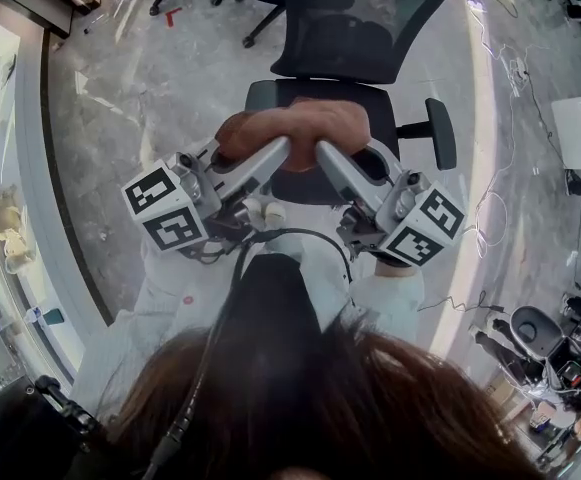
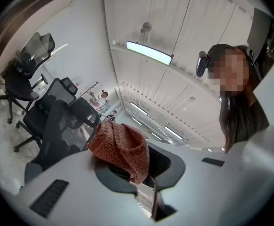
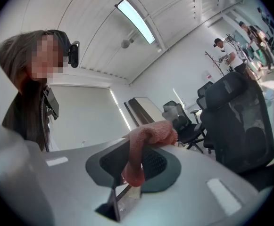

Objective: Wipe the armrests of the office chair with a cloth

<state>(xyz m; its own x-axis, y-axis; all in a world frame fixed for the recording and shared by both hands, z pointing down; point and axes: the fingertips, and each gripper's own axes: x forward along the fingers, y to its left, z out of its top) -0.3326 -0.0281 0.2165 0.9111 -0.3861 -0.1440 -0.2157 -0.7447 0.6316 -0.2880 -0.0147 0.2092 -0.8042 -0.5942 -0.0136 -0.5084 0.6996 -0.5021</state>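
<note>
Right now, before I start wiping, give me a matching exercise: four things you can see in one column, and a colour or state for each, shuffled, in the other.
Things:
1. cloth
2. office chair
3. marker cube
4. ceiling light

Descriptions:
A. long and glowing white
B. rust-red knit, pinched by the left gripper and the right gripper
C. black, with a mesh back
D. black-and-white square patterns

Pairs: 1-B, 2-C, 3-D, 4-A
</note>
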